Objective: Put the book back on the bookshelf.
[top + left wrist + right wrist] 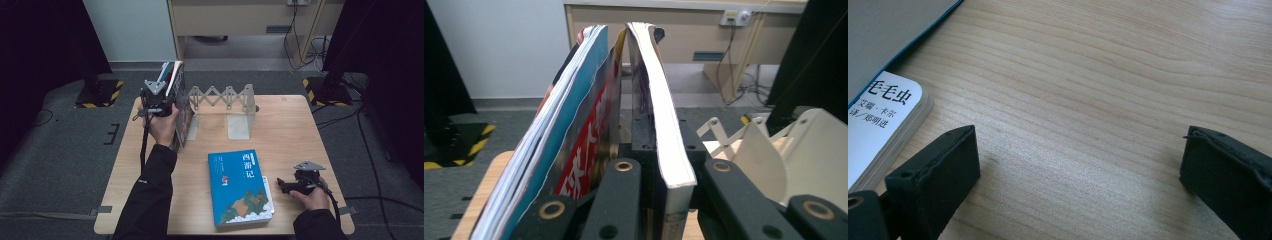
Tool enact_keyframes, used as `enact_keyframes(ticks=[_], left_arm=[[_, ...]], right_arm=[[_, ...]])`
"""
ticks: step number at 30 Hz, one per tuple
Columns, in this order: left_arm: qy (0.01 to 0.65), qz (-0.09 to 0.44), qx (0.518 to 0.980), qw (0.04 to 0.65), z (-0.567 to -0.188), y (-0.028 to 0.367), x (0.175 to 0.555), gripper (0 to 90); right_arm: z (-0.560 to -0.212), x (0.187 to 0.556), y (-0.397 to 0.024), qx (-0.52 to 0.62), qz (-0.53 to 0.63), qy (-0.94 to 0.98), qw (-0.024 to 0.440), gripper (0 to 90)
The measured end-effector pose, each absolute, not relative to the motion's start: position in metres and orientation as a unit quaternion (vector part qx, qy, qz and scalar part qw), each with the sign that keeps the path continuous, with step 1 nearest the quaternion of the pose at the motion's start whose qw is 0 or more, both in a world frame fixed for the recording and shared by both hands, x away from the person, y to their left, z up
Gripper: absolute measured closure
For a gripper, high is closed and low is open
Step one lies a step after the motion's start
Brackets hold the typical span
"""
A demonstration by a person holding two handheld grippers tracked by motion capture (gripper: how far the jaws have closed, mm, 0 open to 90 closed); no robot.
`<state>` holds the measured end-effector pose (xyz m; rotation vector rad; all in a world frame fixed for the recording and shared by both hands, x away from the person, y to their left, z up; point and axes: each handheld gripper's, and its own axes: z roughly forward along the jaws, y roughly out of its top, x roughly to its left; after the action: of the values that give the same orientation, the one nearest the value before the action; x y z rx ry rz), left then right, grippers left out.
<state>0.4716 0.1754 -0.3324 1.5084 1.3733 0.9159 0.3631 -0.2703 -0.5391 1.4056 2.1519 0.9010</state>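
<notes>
My left gripper (pixel 161 106) (pixel 672 167) is shut on an upright book (pixel 663 145) with a dark cover and white page edges. It holds that book at the left end of the white folding book rack (pixel 227 97) (pixel 774 150). Thin books with blue and red covers (pixel 574 130) lean against the held book's left side; the group of standing books (pixel 178 95) is at the table's back left. My right gripper (pixel 283 185) (pixel 1078 155) rests open on the wood at the front right, with nothing between its jaws.
A blue picture book (pixel 240 186) (pixel 893 25) lies flat at the front centre of the wooden table (pixel 290 130). A small white book (pixel 878 125) pokes out from under it, beside my right gripper. A desk, cables and dark stands are behind the table.
</notes>
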Motion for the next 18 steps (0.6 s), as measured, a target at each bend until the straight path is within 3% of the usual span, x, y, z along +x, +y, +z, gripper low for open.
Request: enact_keyframes(ticks=[18], left_arm=[[0.551, 0.382, 0.606, 0.427, -0.349, 0.176, 0.472, 81.7]], right_arm=[[-0.539, 0.363, -0.270, 0.502, 0.324, 0.775, 0.207, 2.8]])
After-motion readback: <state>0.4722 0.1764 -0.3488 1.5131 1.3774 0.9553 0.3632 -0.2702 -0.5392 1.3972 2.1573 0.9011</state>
